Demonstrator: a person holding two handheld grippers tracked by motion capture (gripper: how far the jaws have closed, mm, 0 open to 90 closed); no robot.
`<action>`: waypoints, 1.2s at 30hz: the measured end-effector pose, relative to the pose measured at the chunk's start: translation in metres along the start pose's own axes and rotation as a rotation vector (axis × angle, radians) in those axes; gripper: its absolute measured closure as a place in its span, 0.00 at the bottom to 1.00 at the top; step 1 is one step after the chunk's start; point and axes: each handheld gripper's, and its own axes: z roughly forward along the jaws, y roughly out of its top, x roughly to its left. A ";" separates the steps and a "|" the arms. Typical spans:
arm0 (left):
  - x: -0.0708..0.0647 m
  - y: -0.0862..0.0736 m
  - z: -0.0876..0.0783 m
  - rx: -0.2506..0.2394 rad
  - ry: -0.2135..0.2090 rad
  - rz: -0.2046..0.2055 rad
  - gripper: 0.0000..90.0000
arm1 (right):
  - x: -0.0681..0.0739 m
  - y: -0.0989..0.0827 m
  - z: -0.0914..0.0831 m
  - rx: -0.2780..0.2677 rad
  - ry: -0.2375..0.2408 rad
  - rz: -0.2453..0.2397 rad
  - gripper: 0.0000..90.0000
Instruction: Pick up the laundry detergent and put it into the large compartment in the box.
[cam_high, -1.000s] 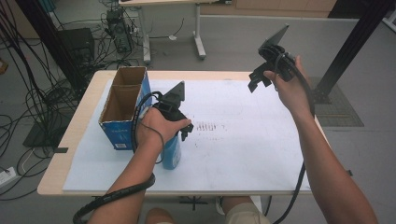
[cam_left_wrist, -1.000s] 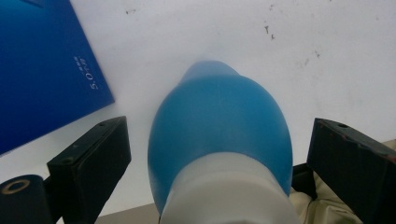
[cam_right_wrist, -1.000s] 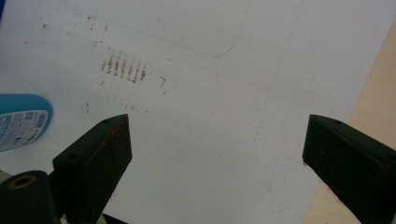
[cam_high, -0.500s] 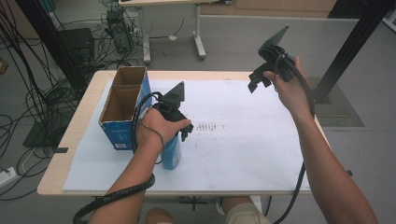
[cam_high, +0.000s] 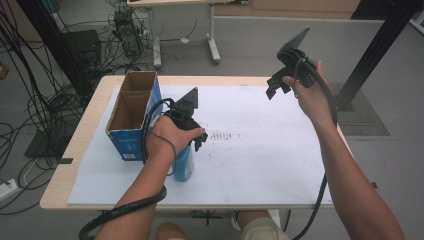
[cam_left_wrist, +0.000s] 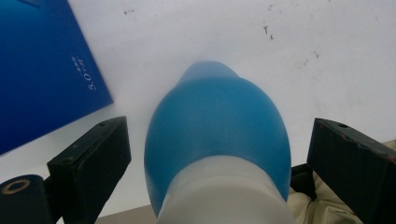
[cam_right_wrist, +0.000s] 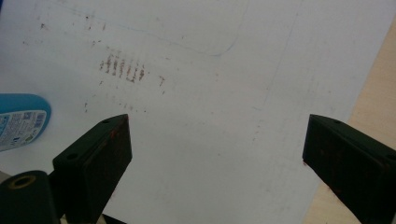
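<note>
From the high view we see a wooden table (cam_high: 70, 165) covered by a white sheet (cam_high: 260, 165), with an open cardboard box (cam_high: 131, 117) standing near its left edge. Just right of the box, toward the front edge, a blue bottle (cam_high: 184, 162) stands on the sheet, its top hidden under the left hand (cam_high: 167, 137) and the left gripper (cam_high: 199, 141). The right gripper (cam_high: 274, 89) is held in the air above the sheet's far right corner, well apart from the bottle.

The left gripper view gives us what the high view hides: we look down on the bottle's white neck and blue shoulder (cam_left_wrist: 217, 140), which sits between the two black jaws. The jaws stand wide apart, with clear gaps on both sides, so neither touches the bottle. The box's blue side (cam_left_wrist: 42, 70) shows at upper left.

In the right gripper view the jaws are likewise spread wide with nothing between them, over the smudged sheet (cam_right_wrist: 215, 116); the bottle's labelled side (cam_right_wrist: 21, 120) shows at the left edge.
</note>
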 end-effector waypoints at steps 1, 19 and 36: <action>0.000 0.000 0.000 0.000 0.000 0.000 0.07 | 0.000 0.000 0.000 0.000 0.000 0.000 0.09; 0.001 0.000 0.000 -0.001 -0.002 0.001 0.08 | 0.002 0.000 0.000 0.001 -0.003 0.000 0.09; 0.001 0.000 0.000 0.000 -0.006 0.000 0.08 | 0.002 0.000 0.000 0.000 -0.005 -0.004 0.09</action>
